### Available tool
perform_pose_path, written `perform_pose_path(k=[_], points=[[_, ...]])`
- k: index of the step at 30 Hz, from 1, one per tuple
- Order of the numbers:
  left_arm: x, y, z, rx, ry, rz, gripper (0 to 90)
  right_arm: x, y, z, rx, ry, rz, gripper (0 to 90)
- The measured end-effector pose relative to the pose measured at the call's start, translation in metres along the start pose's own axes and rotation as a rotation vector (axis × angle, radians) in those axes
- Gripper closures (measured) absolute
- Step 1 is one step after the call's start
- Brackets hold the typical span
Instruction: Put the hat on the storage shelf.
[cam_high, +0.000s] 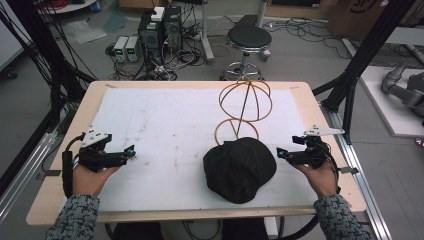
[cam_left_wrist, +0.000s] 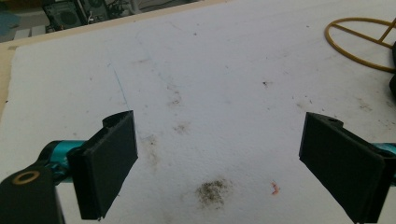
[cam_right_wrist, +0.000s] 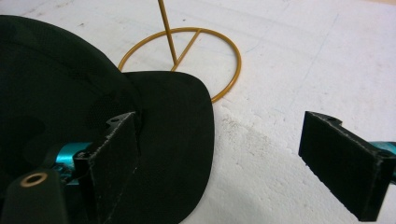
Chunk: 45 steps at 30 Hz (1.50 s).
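Cap (cam_high: 240, 169) lay on the white tabletop (cam_high: 165, 125), brim touching the base ring of the gold wire stand (cam_high: 244, 107) behind it. Right tongs (cam_high: 281, 152) were just beside the cap, jaws wide, nothing gripped. Left tongs (cam_high: 131, 150) were well apart from it, jaws wide, nothing between them.

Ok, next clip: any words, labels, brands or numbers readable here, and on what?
None can be read.
Cardboard box at the top right of the high view: part of a dark print, cut off by the frame's edge and too blurred to read.
Black cap, gold wire stand, white table cover: no writing seen.
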<state>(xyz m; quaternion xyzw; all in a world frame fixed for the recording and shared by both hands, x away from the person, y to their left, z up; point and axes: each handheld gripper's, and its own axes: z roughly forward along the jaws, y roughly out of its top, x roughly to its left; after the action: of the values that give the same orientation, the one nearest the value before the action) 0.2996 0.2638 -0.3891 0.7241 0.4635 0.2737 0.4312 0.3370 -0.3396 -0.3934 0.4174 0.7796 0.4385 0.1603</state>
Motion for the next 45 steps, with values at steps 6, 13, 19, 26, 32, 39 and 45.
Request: perform_pose_path(k=[6,13,19,26,32,39,45], points=[[0.001,0.001,0.001,0.000,0.000,0.003,11.7,0.000,-0.001,-0.001,-0.007,-0.002,0.002,12.4],[0.002,0.002,0.003,0.001,0.004,0.002,11.7,0.002,-0.002,-0.002,-0.005,-0.001,0.002,12.5],[0.002,0.002,0.004,0.002,0.004,-0.002,11.7,0.007,-0.003,-0.003,-0.019,0.000,-0.003,12.5],[0.002,0.002,0.006,0.005,-0.001,-0.002,11.7,0.018,-0.006,-0.010,-0.033,-0.003,-0.006,12.6],[0.001,0.004,0.008,0.008,-0.003,0.004,11.7,0.028,-0.008,-0.015,-0.051,0.003,-0.015,13.3],[0.001,0.006,0.007,0.000,-0.004,0.003,11.7,0.052,-0.010,-0.018,-0.080,0.028,-0.024,14.1],[0.002,0.005,0.007,0.005,-0.003,0.001,11.8,0.081,-0.011,-0.021,-0.111,0.043,-0.066,15.1]])
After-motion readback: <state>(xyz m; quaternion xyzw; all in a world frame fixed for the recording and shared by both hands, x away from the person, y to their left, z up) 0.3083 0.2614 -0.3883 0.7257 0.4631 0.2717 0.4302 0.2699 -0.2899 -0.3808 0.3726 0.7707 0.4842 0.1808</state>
